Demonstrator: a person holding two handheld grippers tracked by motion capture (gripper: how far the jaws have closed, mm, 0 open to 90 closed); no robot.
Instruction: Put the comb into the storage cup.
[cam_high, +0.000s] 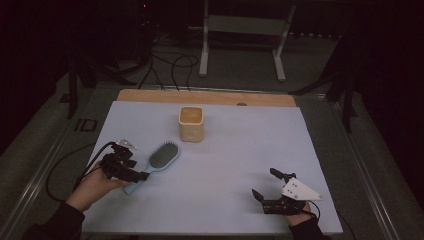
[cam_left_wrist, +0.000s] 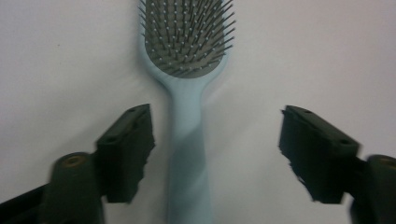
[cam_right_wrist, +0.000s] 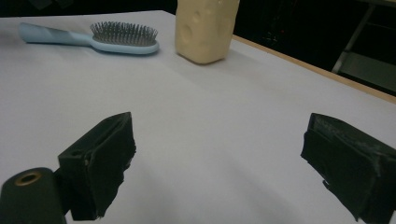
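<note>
Left tool (cam_left_wrist: 217, 154) stands wide open with nothing gripped: in the left gripper view the pale blue plastic hairbrush (cam_left_wrist: 187, 93) has its handle running up between the two black jaws, close beside the left one, with a clear gap to the right one. Neither pad presses on it. The handle end points back toward the person's hand and the grey bristled head points away, so the brush's long axis lies almost in line with the tool's own reach. Any closing move would therefore meet the handle crosswise, which looks like the fit it needs, though the handle sits off-centre between the jaws.

From the high view, the left tool (cam_high: 131, 172) is at the near left of the light blue-grey table (cam_high: 225, 200), right at the handle end of the hairbrush (cam_high: 159, 161). The brush runs diagonally, head away and to the right, bristles up. The left hand is plainly the nearer one.

Right tool (cam_high: 266, 185) rests at the near right, well apart from the brush, jaws also spread and empty.

Farther back, near the table's middle, stands a cream squarish cup (cam_high: 191, 123), beyond the brush head and apart from it.
</note>
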